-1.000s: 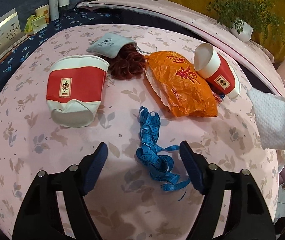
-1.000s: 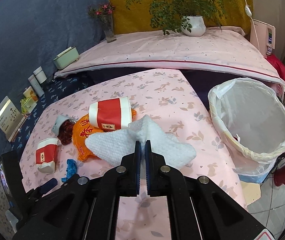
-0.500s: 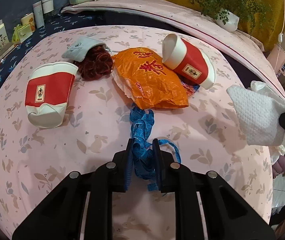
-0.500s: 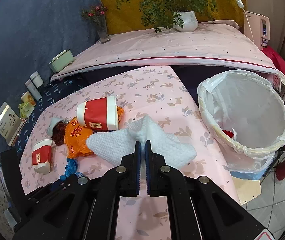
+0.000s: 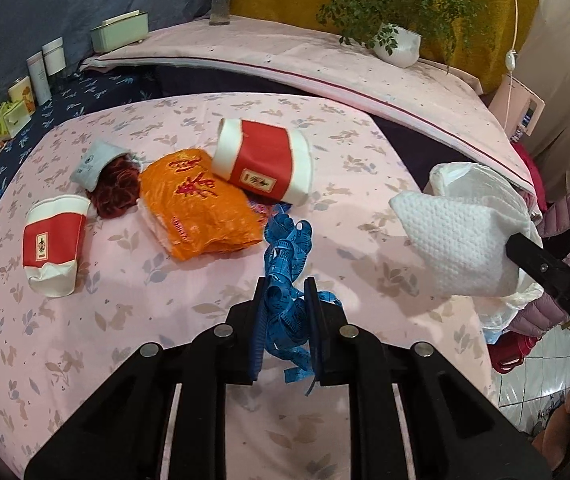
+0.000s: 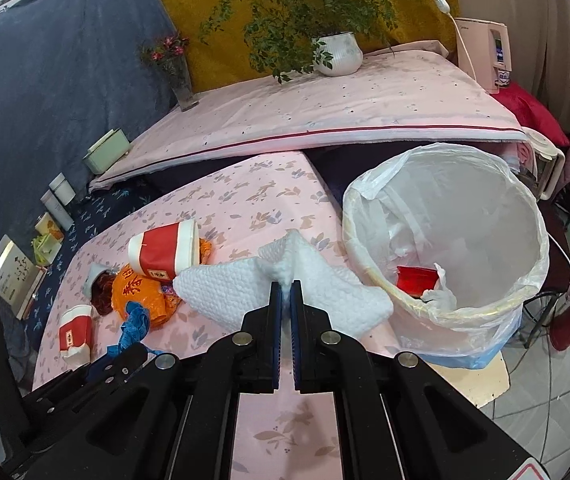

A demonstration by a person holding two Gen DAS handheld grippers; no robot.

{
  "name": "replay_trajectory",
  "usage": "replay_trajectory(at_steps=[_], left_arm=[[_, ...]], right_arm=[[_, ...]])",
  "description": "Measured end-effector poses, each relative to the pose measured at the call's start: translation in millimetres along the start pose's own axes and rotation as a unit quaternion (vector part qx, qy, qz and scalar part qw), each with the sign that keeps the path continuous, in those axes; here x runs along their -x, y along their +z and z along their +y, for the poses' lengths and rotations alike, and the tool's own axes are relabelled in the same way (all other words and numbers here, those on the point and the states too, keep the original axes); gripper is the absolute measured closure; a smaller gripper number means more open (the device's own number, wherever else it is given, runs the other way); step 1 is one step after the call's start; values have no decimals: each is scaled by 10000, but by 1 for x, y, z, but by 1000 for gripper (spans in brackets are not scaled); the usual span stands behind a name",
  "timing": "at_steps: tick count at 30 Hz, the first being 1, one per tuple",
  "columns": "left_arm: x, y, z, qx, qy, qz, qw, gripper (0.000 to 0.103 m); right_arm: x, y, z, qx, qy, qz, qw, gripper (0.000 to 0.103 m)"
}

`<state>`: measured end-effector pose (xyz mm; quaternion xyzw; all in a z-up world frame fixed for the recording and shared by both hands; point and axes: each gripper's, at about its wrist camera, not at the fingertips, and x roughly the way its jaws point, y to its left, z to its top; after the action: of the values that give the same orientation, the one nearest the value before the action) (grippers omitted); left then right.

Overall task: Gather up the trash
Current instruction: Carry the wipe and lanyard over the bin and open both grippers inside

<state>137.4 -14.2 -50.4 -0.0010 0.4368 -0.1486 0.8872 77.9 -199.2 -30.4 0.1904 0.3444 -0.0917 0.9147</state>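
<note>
My left gripper point(image 5: 285, 286) is shut on a blue tape measure point(image 5: 285, 256), lifted off the pink table point(image 5: 125, 320); its loose end trails down. My right gripper point(image 6: 285, 286) is shut on a white paper towel point(image 6: 241, 288), held above the table's right edge beside the bin point(image 6: 445, 200) lined with a white bag. The towel also shows in the left wrist view point(image 5: 457, 240). On the table lie two red and white paper cups point(image 5: 261, 166) point(image 5: 51, 244), an orange plastic bag point(image 5: 197, 208) and a grey pouch with dark red stuffing point(image 5: 113, 188).
The bin holds a red scrap point(image 6: 417, 280) and crumpled paper. A raised pink shelf point(image 6: 325, 112) behind the table carries a potted plant point(image 6: 335, 54), a vase point(image 6: 179, 80) and a green box point(image 6: 107, 156). Small boxes and jars stand along the left edge.
My left gripper closed on the tape measure and lifted it, swinging right. My right gripper carried the paper towel closer to the bin.
</note>
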Motion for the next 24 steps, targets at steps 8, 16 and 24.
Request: replay_trajectory(at_steps=[8, 16, 24], left_arm=[[1, 15, -61, -443, -433, -81, 9980, 86], [-3, 32, -130, -958, -988, -232, 9902, 86], [-23, 44, -178, -1199, -1507, -80, 9812, 86]], right_arm=[[9, 14, -43, -253, -227, -204, 9992, 99], [18, 31, -90, -512, -500, -404, 9966, 99], [15, 46, -135, -758, -746, -514, 9930, 99]])
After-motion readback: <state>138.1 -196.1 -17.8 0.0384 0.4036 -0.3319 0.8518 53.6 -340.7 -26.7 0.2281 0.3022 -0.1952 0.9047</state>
